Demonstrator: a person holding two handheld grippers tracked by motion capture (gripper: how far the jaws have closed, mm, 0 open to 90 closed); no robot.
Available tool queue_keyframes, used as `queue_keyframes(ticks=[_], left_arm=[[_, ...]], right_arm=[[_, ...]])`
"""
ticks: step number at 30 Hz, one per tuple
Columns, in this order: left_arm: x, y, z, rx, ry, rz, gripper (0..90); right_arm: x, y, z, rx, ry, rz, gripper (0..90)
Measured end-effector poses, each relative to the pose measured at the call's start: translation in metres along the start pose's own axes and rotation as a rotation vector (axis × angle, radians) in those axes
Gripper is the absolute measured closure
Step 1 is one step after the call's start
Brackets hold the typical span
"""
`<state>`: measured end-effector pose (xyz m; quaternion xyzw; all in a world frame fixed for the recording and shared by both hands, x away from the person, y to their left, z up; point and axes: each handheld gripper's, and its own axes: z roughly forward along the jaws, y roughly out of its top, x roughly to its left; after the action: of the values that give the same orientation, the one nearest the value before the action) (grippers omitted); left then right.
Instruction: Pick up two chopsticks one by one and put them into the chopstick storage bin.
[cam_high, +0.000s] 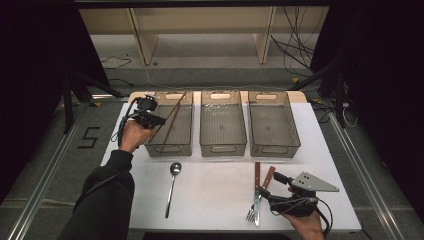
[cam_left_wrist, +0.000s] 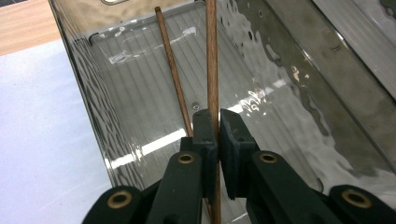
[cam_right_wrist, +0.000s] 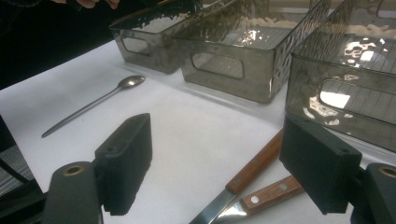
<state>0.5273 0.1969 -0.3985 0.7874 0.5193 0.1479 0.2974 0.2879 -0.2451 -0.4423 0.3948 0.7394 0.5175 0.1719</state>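
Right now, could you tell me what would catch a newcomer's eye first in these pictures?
Three clear bins stand in a row across the far side of the white table. Over the left bin, the left hand-held gripper is shut on a wooden chopstick, with a second chopstick leaning inside. Nearer the person lie a spoon and a knife and fork by the open right hand-held gripper.

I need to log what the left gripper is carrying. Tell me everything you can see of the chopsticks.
The chopsticks are two thin, round, reddish-brown sticks that look like wood. The left gripper is shut on one of them, with its pads pressed on the shaft; the second stick runs just beside the jaw, splayed away at its far end. Both slant over the left bin, a clear smoky plastic tray, and reach toward its far rim in the high view.
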Motion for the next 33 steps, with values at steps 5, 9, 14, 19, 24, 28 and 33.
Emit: queue_keyframes(ticks=[5, 9, 14, 19, 24, 28, 33], left_arm=[[0.000, -0.003, 0.006, 0.010, 0.006, 0.008, 83.5], [-0.004, -0.001, 0.007, 0.028, 0.009, 0.003, 57.2], [-0.010, 0.001, 0.001, 0.026, -0.012, -0.013, 41.8], [-0.018, -0.001, -0.011, 0.007, -0.047, -0.039, 34.3], [-0.025, -0.004, -0.021, 0.000, -0.052, -0.047, 28.2], [-0.032, -0.010, -0.032, -0.004, -0.059, -0.058, 25.1], [-0.038, -0.024, -0.040, 0.002, -0.062, -0.072, 23.4]], right_arm=[[0.000, 0.000, 0.000, 0.001, 0.001, -0.001, 26.1], [0.000, 0.000, 0.000, 0.002, 0.001, 0.000, 26.1], [0.000, 0.000, 0.000, 0.000, 0.001, 0.000, 26.1], [0.000, 0.000, 0.000, 0.002, 0.000, -0.001, 26.1], [0.000, 0.000, 0.000, 0.003, -0.001, 0.000, 26.1], [0.000, 0.000, 0.000, 0.001, -0.001, -0.001, 26.1], [0.001, 0.000, 0.000, 0.001, 0.000, -0.001, 26.1]])
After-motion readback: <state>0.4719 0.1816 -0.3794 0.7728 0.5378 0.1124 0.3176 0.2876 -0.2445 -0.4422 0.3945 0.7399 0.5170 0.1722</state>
